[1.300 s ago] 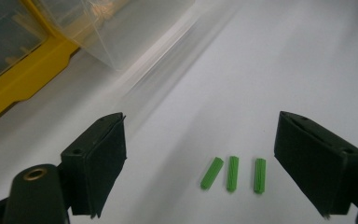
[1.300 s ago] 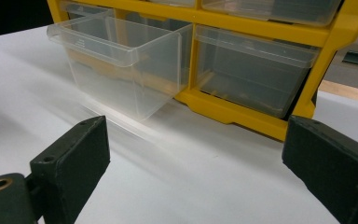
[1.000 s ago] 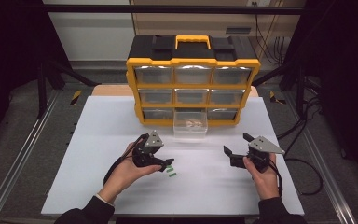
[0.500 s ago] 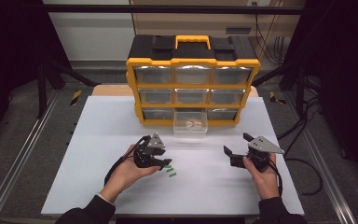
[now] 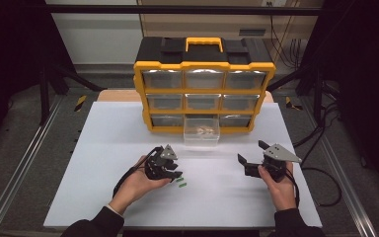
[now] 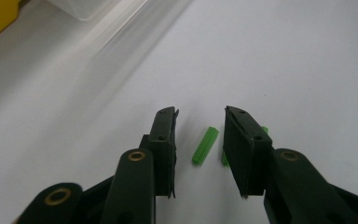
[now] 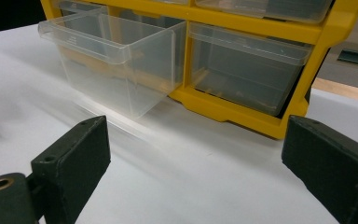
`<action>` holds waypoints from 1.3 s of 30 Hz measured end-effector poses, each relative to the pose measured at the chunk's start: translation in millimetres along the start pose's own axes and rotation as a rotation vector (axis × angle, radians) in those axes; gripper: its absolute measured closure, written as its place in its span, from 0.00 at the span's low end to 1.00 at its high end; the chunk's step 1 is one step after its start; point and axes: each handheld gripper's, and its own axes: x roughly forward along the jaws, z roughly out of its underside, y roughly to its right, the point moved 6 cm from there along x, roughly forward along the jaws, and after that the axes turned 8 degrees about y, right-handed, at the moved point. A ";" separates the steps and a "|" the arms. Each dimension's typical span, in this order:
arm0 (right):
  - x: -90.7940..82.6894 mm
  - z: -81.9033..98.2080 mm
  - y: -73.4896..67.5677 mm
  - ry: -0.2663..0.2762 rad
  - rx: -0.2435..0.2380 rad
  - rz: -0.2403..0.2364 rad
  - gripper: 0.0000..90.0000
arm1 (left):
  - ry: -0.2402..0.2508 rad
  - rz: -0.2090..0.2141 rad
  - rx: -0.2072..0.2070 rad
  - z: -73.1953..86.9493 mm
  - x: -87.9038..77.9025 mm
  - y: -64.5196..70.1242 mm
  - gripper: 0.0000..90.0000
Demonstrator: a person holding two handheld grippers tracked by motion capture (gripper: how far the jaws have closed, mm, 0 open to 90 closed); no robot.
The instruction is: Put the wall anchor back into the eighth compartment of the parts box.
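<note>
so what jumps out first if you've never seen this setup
The yellow and black drawer organizer at the far middle of the white table, with its bottom middle clear drawer pulled out. Next, the small green plastic pieces on the table between the open jaws of the left tool, while the right tool is held open, pointing toward the organizer.

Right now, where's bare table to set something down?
Free: table left of the organizer, and the near strip between both hands. Crowded: by the pulled-out drawer and green plugs at the left tool.
</note>
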 end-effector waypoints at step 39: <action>-1.3 -6.6 -2.7 0.094 -0.010 -0.027 0.10 | -0.058 0.009 -0.011 8.9 9.7 -0.6 0.84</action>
